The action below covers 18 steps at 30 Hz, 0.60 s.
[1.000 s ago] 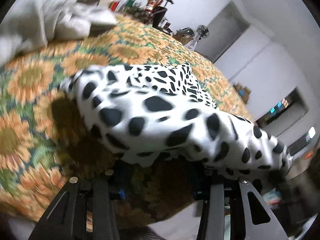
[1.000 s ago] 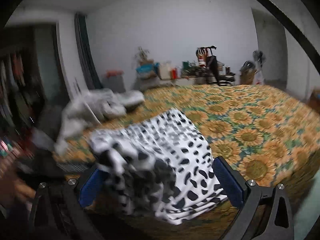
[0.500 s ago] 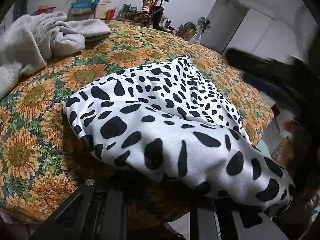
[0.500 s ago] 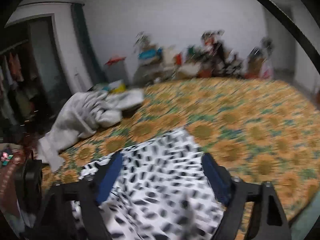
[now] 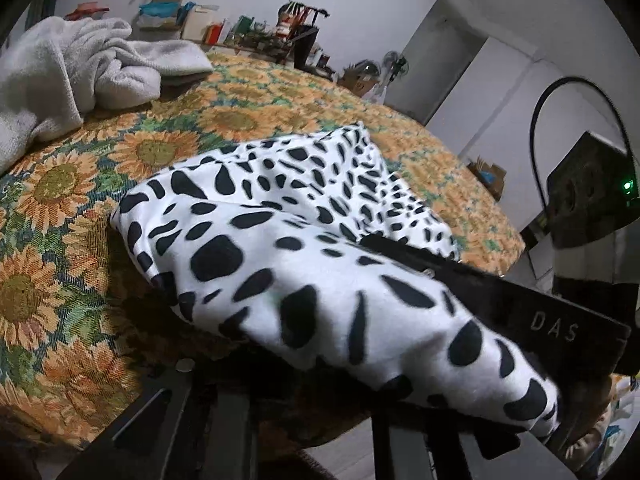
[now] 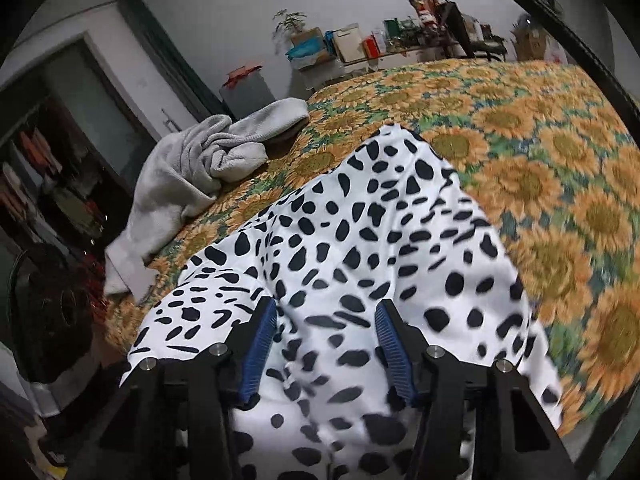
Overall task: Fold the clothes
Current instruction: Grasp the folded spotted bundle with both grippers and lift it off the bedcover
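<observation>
Garment: we see a white cloth with black spots (image 6: pixel 360 240) heaped at the near edge of the bed, its far corner running toward 12 o'clock and its near end spilling over the edge toward us.
Bed: a sunflower bedspread (image 6: pixel 540 184) lies under everything; in the left wrist view it fills the frame from 9 o'clock round to 2 o'clock.
Left gripper: our left gripper (image 5: pixel 316 376) sits at 6 o'clock in its own view, under a draped fold of the spotted cloth (image 5: pixel 280 272). The fingertips are hidden by the fabric. Its jaws have just been closing and now stand pressed together; the cloth hangs over and between them, so we read it as pinched there.
Right gripper: our right gripper (image 6: pixel 326 344) is lowered onto the garment, with blue pads (image 6: pixel 260 344) on either side of a raised ridge of fabric. Its jaws have just been closing and stand partly spread; cloth lies between them, but we cannot tell whether the pads press on it.
Right gripper from the left: a black finger (image 5: pixel 500 300) lies across the cloth at 4 o'clock.
Grey towel: a crumpled grey towel (image 6: pixel 208 160) lies well apart from the garment, at 10 o'clock on the bed.
Background: a cluttered table (image 6: pixel 380 48) stands along the far wall at 12 o'clock.
</observation>
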Each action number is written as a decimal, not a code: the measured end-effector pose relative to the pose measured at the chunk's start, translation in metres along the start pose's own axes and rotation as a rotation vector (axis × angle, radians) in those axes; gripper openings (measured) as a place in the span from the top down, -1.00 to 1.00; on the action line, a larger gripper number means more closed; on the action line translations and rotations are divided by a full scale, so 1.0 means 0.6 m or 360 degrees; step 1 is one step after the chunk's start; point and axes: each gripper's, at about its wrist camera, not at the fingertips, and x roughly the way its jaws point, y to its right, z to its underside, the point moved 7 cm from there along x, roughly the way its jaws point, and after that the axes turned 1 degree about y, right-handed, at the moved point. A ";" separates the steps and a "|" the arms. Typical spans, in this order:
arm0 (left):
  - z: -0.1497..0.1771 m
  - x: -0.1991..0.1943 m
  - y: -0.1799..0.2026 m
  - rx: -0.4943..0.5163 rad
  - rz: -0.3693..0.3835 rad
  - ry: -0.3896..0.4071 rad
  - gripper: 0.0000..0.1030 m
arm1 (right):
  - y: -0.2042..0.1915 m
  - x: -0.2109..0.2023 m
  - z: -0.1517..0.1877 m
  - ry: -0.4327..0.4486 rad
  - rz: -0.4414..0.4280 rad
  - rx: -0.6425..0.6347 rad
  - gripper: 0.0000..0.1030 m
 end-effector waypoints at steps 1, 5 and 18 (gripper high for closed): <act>0.000 -0.006 0.006 0.0020 0.0003 0.0025 0.90 | -0.003 -0.006 0.001 0.0004 -0.0011 0.0012 -0.11; -0.001 -0.034 0.028 0.0047 0.0073 0.0106 0.93 | -0.016 -0.040 0.005 0.0065 -0.0050 0.0054 -0.09; 0.042 -0.172 0.091 0.0127 0.0362 0.0331 0.96 | -0.105 -0.179 0.060 0.0311 0.0068 -0.0025 0.01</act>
